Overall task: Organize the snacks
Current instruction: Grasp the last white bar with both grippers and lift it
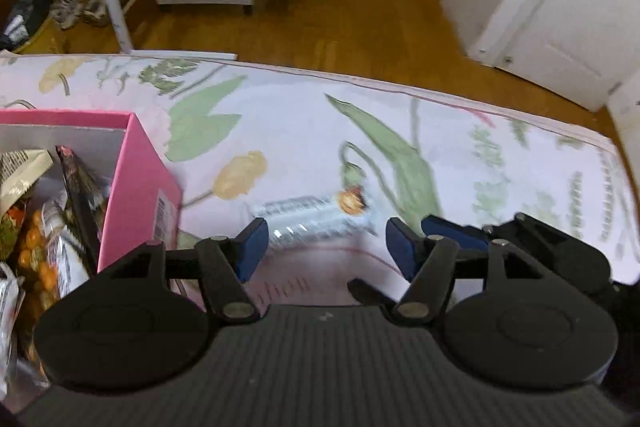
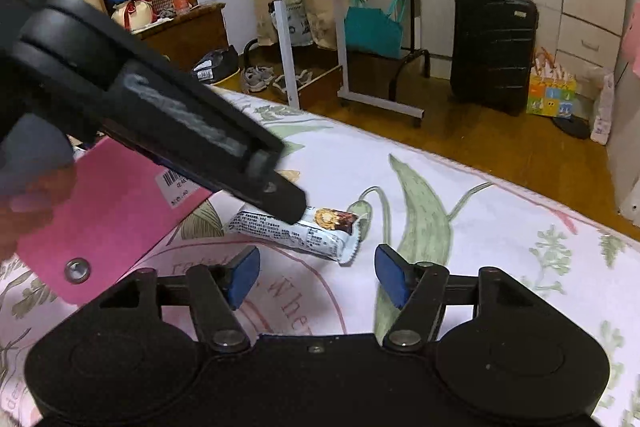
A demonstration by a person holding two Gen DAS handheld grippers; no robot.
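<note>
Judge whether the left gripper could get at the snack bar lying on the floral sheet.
Probably yes: the snack bar lies bare on the sheet just ahead of the left gripper, whose jaws stand apart and empty; nothing sits between them.

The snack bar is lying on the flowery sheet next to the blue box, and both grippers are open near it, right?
Almost. The box is pink, not blue; the left wrist view shows it clearly, with snacks inside. The rest holds: the snack bar lies on the flowery sheet beside it, and the left gripper and right gripper are both open near it, holding nothing.
</note>
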